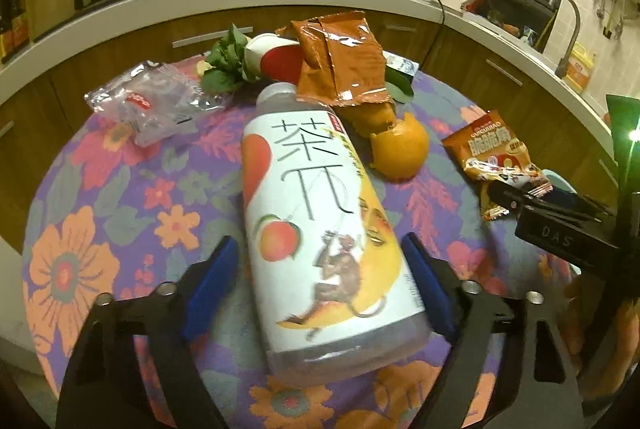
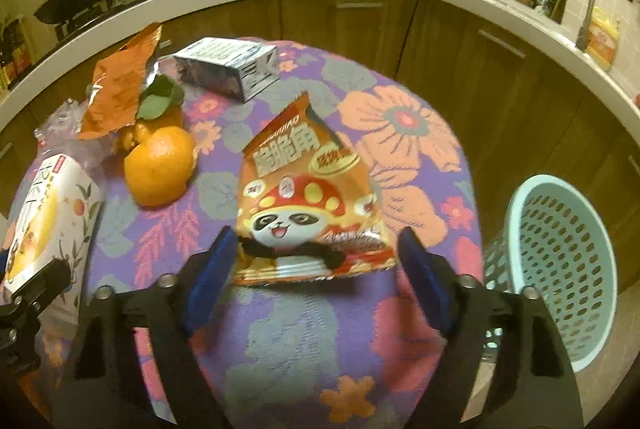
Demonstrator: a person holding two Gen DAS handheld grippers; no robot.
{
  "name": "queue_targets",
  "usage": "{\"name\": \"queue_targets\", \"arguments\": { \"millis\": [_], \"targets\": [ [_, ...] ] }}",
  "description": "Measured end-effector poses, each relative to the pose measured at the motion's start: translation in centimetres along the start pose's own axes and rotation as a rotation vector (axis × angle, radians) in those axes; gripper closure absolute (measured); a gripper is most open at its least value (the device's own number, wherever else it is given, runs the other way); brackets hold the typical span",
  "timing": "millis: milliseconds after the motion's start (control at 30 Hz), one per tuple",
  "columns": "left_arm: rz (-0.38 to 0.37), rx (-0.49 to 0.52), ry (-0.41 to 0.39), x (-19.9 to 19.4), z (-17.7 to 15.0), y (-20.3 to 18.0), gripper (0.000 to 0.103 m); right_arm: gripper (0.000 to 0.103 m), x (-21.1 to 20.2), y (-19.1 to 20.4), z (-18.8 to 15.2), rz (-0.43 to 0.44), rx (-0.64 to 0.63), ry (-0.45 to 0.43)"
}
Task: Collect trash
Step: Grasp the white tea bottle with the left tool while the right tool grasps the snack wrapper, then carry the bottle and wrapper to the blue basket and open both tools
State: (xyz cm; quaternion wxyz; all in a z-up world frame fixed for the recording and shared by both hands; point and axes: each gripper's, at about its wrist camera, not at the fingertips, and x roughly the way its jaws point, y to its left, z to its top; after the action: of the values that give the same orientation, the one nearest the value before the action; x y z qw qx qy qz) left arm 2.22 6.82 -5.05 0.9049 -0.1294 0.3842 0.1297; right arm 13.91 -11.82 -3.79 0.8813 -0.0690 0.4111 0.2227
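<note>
Straddling the tea bottle (image 1: 320, 229) with my left gripper (image 1: 320, 261) and the panda snack bag (image 2: 310, 197) with my right gripper (image 2: 316, 253), I had both sets of tongs spread wide, pinching nothing, each item lying flat on the floral tablecloth (image 2: 400, 133). I judged the smooth bottle could roll or squirt forward into the orange peel (image 1: 400, 149) if squeezed off-centre, and the limp bag might crumple free. Beside the table, the blue basket (image 2: 560, 249) showed nothing inside that I could see.

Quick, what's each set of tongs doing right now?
Left tongs: open, straddling the tea bottle, not clamped.
Right tongs: open, around the panda snack bag, not gripping.
</note>
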Motion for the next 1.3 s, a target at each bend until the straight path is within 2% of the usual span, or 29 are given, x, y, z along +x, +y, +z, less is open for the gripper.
{"name": "queue_targets", "arguments": {
  "millis": [233, 267, 300, 433, 700, 867, 1100, 1233, 1300],
  "targets": [
    [0.032, 0.016, -0.032, -0.9, -0.6, 0.1, 0.038, 0.044, -1.2, -0.8, -0.5, 0.021, 0.038, -0.052],
    [0.03, 0.017, -0.037, -1.0, -0.7, 0.1, 0.038, 0.079, -1.4, -0.9, -0.7, 0.021, 0.038, -0.062],
    [0.025, 0.016, -0.042, -1.2, -0.7, 0.2, 0.039, 0.083, -1.5, -0.9, -0.8, 0.022, 0.034, -0.055],
    [0.001, -0.001, -0.069, -2.6, -1.3, 0.6, 0.041, 0.083, -2.0, -1.5, -1.6, 0.05, 0.055, -0.061],
    [-0.032, -0.023, -0.136, -5.8, -2.5, 0.9, 0.043, 0.084, -5.3, -2.3, -2.7, 0.114, 0.047, -0.153],
    [-0.077, -0.027, -0.182, -7.6, -2.6, 0.4, 0.043, 0.084, -6.7, -3.0, -3.2, 0.128, 0.05, -0.179],
    [-0.132, 0.063, -0.24, -8.9, -0.6, -3.1, 0.043, 0.084, -8.5, -6.7, -4.0, 0.1, 0.111, -0.216],
    [-0.184, 0.188, -0.266, -8.5, 1.5, -7.5, 0.043, 0.084, -9.5, -9.9, -4.5, 0.037, 0.161, -0.241],
    [-0.237, 0.247, -0.261, -8.0, 2.6, -10.0, 0.043, 0.084, -9.8, -12.0, -5.1, -0.006, 0.19, -0.247]
  ]
}}
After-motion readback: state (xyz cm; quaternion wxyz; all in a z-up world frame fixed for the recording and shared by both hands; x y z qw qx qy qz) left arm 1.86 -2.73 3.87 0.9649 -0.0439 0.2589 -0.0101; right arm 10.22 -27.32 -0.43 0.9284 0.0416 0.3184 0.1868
